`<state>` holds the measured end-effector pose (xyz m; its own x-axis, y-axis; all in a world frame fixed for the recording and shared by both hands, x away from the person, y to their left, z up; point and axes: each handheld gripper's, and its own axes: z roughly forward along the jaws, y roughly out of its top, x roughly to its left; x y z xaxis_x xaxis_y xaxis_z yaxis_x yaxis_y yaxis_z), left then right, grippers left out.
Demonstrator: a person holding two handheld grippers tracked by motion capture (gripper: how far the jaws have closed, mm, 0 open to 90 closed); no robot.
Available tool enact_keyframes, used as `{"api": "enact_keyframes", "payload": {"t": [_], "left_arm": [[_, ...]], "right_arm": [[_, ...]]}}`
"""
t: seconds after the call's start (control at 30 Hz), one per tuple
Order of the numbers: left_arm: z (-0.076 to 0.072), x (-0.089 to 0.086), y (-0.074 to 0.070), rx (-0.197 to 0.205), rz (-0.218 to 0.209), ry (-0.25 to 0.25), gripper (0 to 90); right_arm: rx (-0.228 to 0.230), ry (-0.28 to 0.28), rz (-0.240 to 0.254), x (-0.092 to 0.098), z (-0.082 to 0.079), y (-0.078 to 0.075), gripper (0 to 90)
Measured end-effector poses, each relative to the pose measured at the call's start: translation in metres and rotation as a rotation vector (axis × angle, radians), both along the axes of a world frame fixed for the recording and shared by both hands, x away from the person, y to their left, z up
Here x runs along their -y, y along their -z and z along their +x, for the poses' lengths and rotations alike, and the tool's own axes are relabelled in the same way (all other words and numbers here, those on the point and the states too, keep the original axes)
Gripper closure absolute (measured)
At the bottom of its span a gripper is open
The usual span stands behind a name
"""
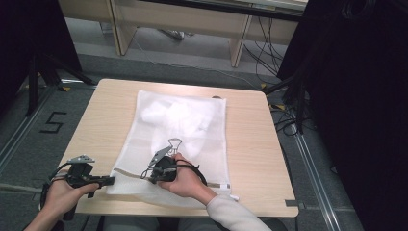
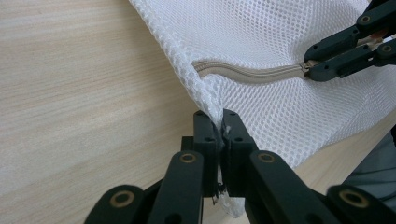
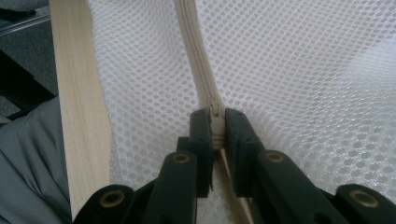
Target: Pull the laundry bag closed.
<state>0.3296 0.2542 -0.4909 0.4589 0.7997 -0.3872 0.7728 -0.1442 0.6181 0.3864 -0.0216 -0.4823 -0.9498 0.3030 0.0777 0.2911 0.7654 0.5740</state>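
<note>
Mesh bag pinned at corner and zip

Mesh bag [image 1: 178, 139] lies flat mid-frame on the worktop [image 1: 250, 144], something white inside. Left gripper [image 2: 219, 128] is clenched on its lower-left corner; right gripper [image 3: 215, 126] is clamped on the zip slider [image 3: 216, 112]. Light, limp, snag-prone fabric: best held by seam and slider.

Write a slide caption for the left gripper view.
Left gripper pinches the white mesh laundry bag's corner while the right gripper grips the zipper pull.
</note>
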Motion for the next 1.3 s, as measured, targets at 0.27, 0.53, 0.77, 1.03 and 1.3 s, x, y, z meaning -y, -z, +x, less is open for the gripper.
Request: {"api": "enact_keyframes", "payload": {"t": [0.27, 0.53, 0.77, 1.03, 1.3], "left_arm": [[0.001, -0.001, 0.0, -0.003, 0.018, 0.001, 86.1], [0.001, -0.002, 0.0, -0.004, 0.018, 0.0, 86.1], [0.001, -0.002, 0.0, -0.003, 0.025, 0.003, 86.1], [0.001, -0.003, 0.0, -0.004, 0.036, 0.024, 86.1], [0.001, -0.001, 0.001, -0.002, 0.025, -0.001, 86.1]], "right_arm": [[0.001, 0.013, -0.01, 0.005, 0.0, 0.0, 82.7], [-0.007, 0.023, -0.01, 0.01, 0.001, -0.001, 82.8], [-0.014, 0.031, -0.024, 0.014, 0.0, -0.001, 82.7], [-0.009, 0.024, -0.028, 0.016, 0.0, -0.001, 82.7], [-0.01, 0.03, -0.022, 0.019, 0.001, -0.002, 82.7]]}}
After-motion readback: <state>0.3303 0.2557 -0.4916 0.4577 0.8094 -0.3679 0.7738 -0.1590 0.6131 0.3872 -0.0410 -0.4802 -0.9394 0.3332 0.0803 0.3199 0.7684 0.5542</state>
